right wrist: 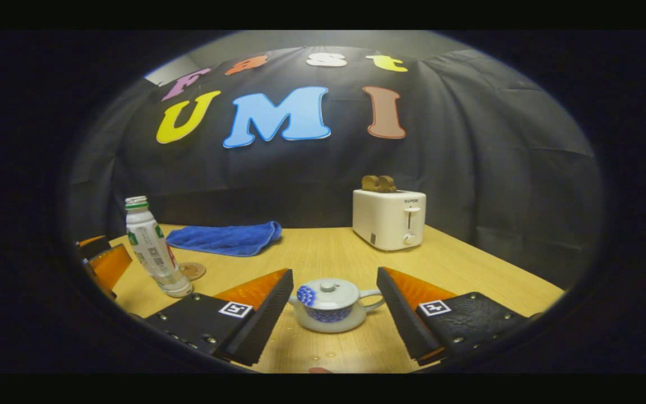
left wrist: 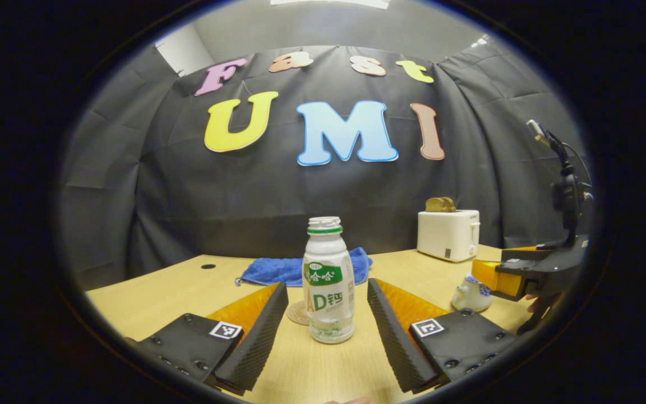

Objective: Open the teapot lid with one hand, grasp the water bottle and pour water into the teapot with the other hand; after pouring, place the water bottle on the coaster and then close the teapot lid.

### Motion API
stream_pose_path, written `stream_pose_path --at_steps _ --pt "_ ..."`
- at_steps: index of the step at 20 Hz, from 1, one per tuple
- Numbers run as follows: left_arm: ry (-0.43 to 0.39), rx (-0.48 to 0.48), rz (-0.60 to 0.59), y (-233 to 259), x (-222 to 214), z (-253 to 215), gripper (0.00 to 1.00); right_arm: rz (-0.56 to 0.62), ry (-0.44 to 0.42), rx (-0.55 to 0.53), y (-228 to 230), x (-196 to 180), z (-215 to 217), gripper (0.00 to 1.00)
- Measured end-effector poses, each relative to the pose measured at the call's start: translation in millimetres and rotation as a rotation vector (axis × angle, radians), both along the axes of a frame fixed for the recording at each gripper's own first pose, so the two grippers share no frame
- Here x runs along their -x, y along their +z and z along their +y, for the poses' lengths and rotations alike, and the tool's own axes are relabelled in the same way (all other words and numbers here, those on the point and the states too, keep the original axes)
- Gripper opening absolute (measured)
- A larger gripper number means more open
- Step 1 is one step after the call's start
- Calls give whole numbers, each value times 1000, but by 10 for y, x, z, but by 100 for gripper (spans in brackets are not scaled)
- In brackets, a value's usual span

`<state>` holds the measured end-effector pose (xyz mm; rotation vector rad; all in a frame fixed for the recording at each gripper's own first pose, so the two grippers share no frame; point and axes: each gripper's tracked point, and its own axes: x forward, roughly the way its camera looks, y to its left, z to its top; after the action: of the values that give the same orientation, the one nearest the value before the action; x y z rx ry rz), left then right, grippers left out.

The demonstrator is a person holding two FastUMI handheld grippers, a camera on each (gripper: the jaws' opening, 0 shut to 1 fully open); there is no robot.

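In the left gripper view, the left gripper [left wrist: 327, 322] is spread wide, its 2 fingers flanking the upright water bottle [left wrist: 328, 280] without touching; the coaster [left wrist: 299, 313] lies just behind. In the right gripper view, the right gripper [right wrist: 335, 314] gapes around the lidded teapot [right wrist: 331, 304], mid-table [right wrist: 328, 252], gripping nothing.

"SUPOR" — toaster [right wrist: 388, 219] front; "D钙" — water bottle [left wrist: 328, 280] label

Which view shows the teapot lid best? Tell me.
The right gripper view: the teapot lid sits closed on the teapot, centred between that gripper's open fingers. The left gripper view shows the teapot small, partly behind the right gripper.
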<state>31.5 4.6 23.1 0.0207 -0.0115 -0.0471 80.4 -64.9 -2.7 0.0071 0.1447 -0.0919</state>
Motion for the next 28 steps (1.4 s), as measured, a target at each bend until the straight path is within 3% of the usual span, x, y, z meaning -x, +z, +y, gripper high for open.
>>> stream_pose_path --at_steps 2,3,4,5,6,7,8,10,11,13,14,15,16,18,20,22,25,26,28 --pt "4 -10 0 -2 -38 24 89 18 13 30 -70 -127 22 88" --pt "10 -19 2 -16 -53 43 89 38 34 39 -139 -161 59 74" --pt "12 -24 5 -27 -62 60 89 17 40 43 -79 -147 73 49" --pt "11 -24 8 -32 -71 64 89 24 41 42 -86 -148 69 51" --pt "10 -22 11 -51 -85 65 99 10 30 40 -53 -128 54 51" --pt "8 -18 14 -58 -95 68 99 9 27 16 -92 -172 19 0" --pt "8 -17 18 -75 -107 72 94 4 33 6 -76 -139 24 0" --pt "10 -11 22 -93 -117 88 99 -3 46 3 -72 -138 40 32" --pt "7 -8 24 -87 -118 83 99 -6 47 -2 -39 -153 30 32" --pt "-2 -4 22 -81 -131 72 99 -4 43 2 -32 -114 39 1" --pt "-6 -3 19 -84 -131 69 99 -7 50 20 -47 -133 33 0" --pt "-10 0 17 -77 -142 63 99 -14 58 32 -25 -139 65 17" --pt "-17 5 17 -81 -155 50 96 -25 65 43 17 -114 88 0" --pt "-21 13 20 -100 -201 46 89 -74 73 66 162 -65 121 0" --pt "-24 26 19 -98 -241 54 99 -121 84 86 281 -15 172 0" --pt "-53 43 25 -117 -301 -15 94 -136 97 115 307 4 225 0" --pt "-59 -2 17 -118 -432 -8 99 -123 121 125 264 15 300 0" --pt "-59 -7 19 -134 -480 12 94 -123 123 123 270 22 297 0" --pt "-72 3 51 -233 -595 17 99 -130 123 118 293 26 292 0"
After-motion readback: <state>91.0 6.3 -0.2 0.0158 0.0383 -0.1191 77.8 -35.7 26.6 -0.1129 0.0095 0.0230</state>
